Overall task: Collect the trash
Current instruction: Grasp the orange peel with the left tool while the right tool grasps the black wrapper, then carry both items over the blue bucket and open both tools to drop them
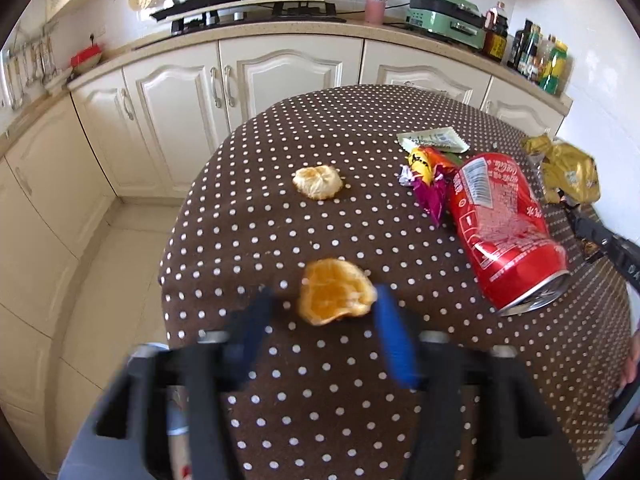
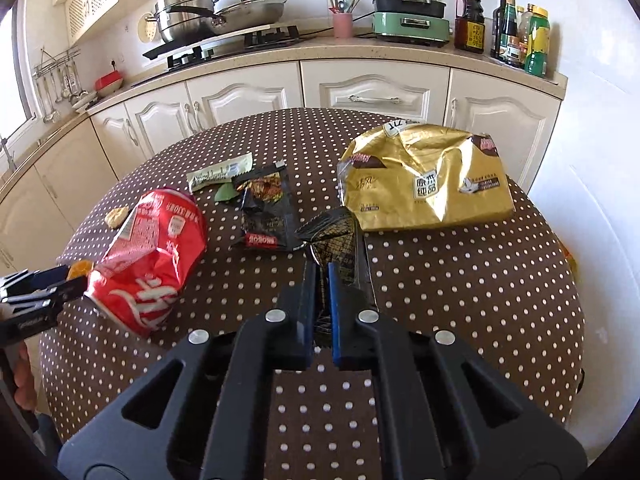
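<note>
My left gripper (image 1: 322, 300) is open, its blue fingers on either side of an orange peel (image 1: 334, 298) near the table's front edge. A second, pale peel (image 1: 318, 182) lies farther back. A crushed red cola can (image 1: 504, 228) lies on its side to the right; it also shows in the right wrist view (image 2: 150, 256). My right gripper (image 2: 322, 270) is shut on a black and gold wrapper (image 2: 336, 240). A black snack wrapper (image 2: 268, 210) and a large gold bag (image 2: 428, 178) lie beyond it.
The round table has a brown polka-dot cloth (image 1: 320, 380). A purple and yellow candy wrapper (image 1: 428, 176) and a white-green sachet (image 1: 434, 138) lie behind the can. White kitchen cabinets (image 1: 180, 120) with a stove, pots and bottles stand behind the table.
</note>
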`<action>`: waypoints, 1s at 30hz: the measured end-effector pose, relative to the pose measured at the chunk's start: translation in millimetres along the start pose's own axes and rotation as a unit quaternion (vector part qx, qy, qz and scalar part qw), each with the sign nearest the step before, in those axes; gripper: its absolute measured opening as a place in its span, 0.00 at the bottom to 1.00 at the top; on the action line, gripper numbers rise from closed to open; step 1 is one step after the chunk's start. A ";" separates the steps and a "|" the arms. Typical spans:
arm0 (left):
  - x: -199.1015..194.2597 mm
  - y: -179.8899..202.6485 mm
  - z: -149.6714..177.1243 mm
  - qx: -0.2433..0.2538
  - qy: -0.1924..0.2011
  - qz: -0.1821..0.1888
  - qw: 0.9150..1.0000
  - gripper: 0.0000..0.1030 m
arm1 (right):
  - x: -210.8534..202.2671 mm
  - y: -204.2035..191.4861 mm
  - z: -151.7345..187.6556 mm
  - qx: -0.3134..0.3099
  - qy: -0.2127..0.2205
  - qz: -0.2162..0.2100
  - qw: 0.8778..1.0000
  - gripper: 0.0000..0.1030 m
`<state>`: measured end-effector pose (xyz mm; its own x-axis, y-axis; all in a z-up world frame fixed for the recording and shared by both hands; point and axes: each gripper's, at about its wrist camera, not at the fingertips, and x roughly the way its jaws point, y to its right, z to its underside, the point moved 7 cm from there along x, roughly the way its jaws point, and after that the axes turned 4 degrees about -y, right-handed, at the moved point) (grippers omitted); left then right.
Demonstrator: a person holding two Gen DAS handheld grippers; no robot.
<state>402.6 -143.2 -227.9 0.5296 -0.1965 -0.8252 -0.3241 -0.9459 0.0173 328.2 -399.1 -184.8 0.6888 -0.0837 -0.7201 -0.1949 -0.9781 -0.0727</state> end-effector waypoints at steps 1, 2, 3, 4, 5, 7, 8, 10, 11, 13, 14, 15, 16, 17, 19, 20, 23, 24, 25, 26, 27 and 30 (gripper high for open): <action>0.2 0.7 -0.4 0.004 0.000 -0.004 1.000 0.33 | -1.2 0.4 0.2 0.002 0.002 -0.001 1.000 0.06; -0.1 1.1 -0.7 0.004 0.000 -0.003 1.000 0.32 | -3.6 1.0 0.5 0.004 0.005 -0.003 1.000 0.05; -1.2 0.9 -0.4 0.004 0.002 -0.003 1.000 0.32 | -5.7 0.9 1.2 0.006 0.007 -0.006 1.000 0.05; -2.0 0.5 0.0 0.002 0.004 -0.002 1.000 0.32 | -8.3 0.0 1.9 0.008 0.010 -0.009 1.000 0.04; -3.7 -0.5 1.4 -0.001 0.007 0.000 1.000 0.31 | -9.8 -0.8 2.7 0.008 0.011 -0.010 1.000 0.04; -6.6 -2.1 4.1 -0.006 0.010 0.006 1.000 0.31 | -11.9 -2.7 4.0 0.008 0.012 -0.013 1.000 0.04; -8.2 -3.3 5.7 -0.008 0.010 0.008 1.000 0.31 | -10.5 -4.1 7.2 0.004 0.000 -0.013 1.000 0.04; -13.6 -6.9 9.4 -0.011 0.014 0.006 1.000 0.31 | -10.7 -5.1 10.2 0.002 -0.003 -0.010 1.000 0.05; -16.2 -7.9 10.8 -0.013 0.016 0.007 1.000 0.31 | -12.0 -4.0 10.0 0.003 0.001 -0.004 1.000 0.05; -21.2 -8.9 12.6 -0.015 0.020 0.009 1.000 0.31 | -8.5 -2.0 11.1 0.003 -0.010 0.015 1.000 0.27; -22.8 -8.9 13.0 -0.016 0.022 0.009 1.000 0.31 | -6.2 -0.5 10.6 0.004 -0.013 0.026 1.000 0.40; -23.9 -8.6 13.2 -0.016 0.023 0.009 1.000 0.31 | -5.3 -0.4 9.6 0.004 -0.012 0.031 0.999 0.61; -24.4 -8.6 13.0 -0.017 0.024 0.009 1.000 0.31 | -4.2 -0.3 9.0 0.001 -0.011 0.038 0.999 0.61; -24.6 -8.8 12.8 -0.018 0.024 0.009 1.000 0.31 | -2.8 -0.4 7.6 -0.004 -0.012 0.049 0.999 0.61; -24.6 -9.6 12.3 -0.022 0.024 0.010 0.999 0.31 | 1.6 2.2 5.3 -0.005 -0.016 0.065 0.998 0.61; -24.9 -10.6 12.3 -0.025 0.025 0.011 0.999 0.31 | 6.7 4.6 5.2 -0.005 -0.027 0.073 0.997 0.61; -26.1 -12.3 11.5 -0.028 0.027 0.014 0.999 0.31 | 27.7 8.1 9.5 -0.003 -0.069 0.063 0.996 0.53; -26.9 -12.9 11.2 -0.030 0.029 0.015 0.999 0.31 | 33.0 7.2 10.8 -0.003 -0.081 0.050 0.995 0.43; -27.5 -13.1 10.9 -0.031 0.030 0.017 0.999 0.31 | 32.7 6.5 9.5 -0.007 -0.078 0.049 0.996 0.42; -28.6 -14.0 10.9 -0.033 0.031 0.019 0.999 0.31 | 33.1 5.2 8.8 -0.016 -0.077 0.053 0.995 0.39; -31.0 -15.5 10.9 -0.036 0.033 0.022 0.999 0.31 | 32.6 4.3 9.2 -0.018 -0.074 0.054 0.996 0.35; -39.3 -18.8 12.8 -0.038 0.040 0.034 0.998 0.31 | 20.1 1.2 8.5 -0.015 -0.049 0.048 0.998 0.24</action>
<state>377.9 -114.3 -202.9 0.5700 -0.2771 -0.7735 -0.3019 -0.9462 0.1164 335.9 -400.4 -205.3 0.5958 -0.1588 -0.7873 -0.2349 -0.9718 0.0183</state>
